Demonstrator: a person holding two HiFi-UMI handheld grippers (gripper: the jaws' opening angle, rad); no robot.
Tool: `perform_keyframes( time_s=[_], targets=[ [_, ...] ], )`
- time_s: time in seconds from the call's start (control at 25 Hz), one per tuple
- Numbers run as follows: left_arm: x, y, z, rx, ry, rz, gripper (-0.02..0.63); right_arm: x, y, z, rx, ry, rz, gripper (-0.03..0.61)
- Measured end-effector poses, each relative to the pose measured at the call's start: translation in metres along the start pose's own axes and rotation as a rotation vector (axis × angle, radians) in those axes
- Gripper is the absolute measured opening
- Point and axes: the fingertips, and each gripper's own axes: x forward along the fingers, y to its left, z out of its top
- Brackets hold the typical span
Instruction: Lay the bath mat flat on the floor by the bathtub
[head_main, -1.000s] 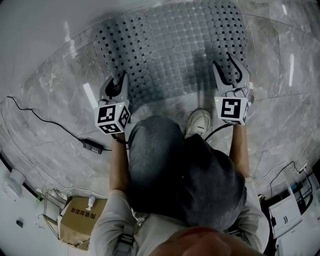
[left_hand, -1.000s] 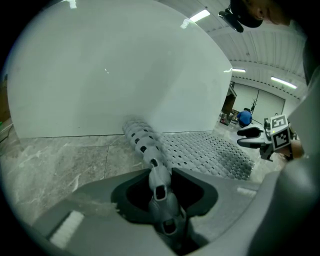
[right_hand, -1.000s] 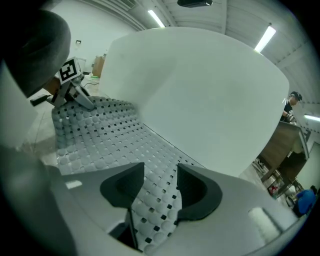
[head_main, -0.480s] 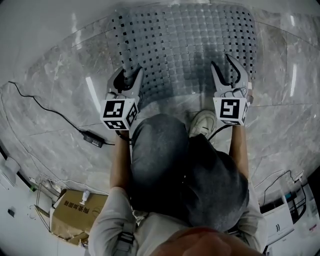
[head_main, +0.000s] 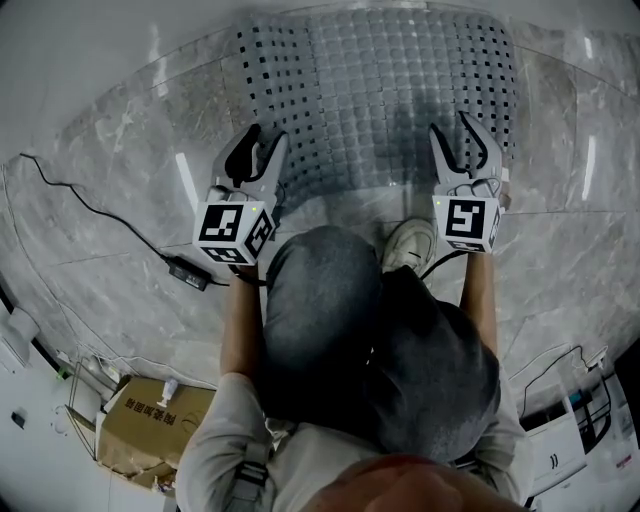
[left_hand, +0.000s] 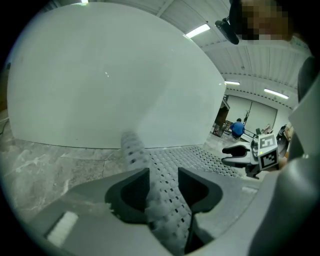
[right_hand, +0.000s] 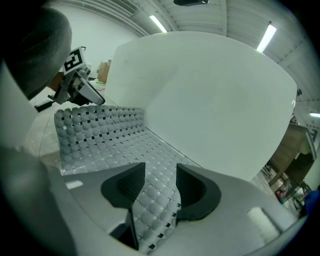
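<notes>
Mat (head_main: 380, 90) lies spread on the floor (head_main: 110, 190) ahead of both hand-held grippers. Its far edge runs along the foot of the bathtub (left_hand: 110, 75), so it is already where the task wants it. The left hand-held gripper (head_main: 265, 138) sits at the mat's near left corner. Its jaws have just been opening and now stand spread wide. The left gripper view shows the mat's edge strip running up between the jaws, with neither pad seen pressing on it. I read this as a release, letting that corner settle. The strip looks slightly ridged ahead of the jaws, and I cannot tell whether it is flat on the floor yet. The right hand-held gripper (head_main: 455, 135) sits at the near right corner. Its jaws have just been closing a little but remain well apart. The mat's near edge passes between them, and the pads seem to be off it. Working from one corner each probably explains the placement: it lets the near edge be drawn square and level away from the tub without skewing the sheet. Both hand-held grippers point downward at the mat, which keeps the jaw tips close to the floor. A shoe (head_main: 408, 245) is planted just behind the right hand-held gripper, short of the mat's near edge and not standing on it. Judgement: the laying is nearly done. What remains is to confirm the left edge is flat and to clear both jaws. The risk is dragging a corner back up on withdrawal.
</notes>
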Motion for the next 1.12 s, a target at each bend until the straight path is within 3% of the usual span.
perform_keyframes(
  time_s=[0.28, 0.64, 1.12],
  targets=[
    [0.005, -0.032, 0.010, 0.069, -0.022, -0.104, 0.187, -0.004, 0.004, 0.007, 0.002, -0.012, 0.001, 0.199],
    [0.004, -0.036, 0.017, 0.064, -0.045, -0.109, 0.187, -0.010, 0.003, 0.002, 0.009, -0.006, -0.009, 0.188],
    [0.014, -0.045, 0.051, 0.166, -0.121, -0.108, 0.142, -0.012, -0.011, 0.032, 0.060, -0.090, -0.036, 0.107]
  ],
)
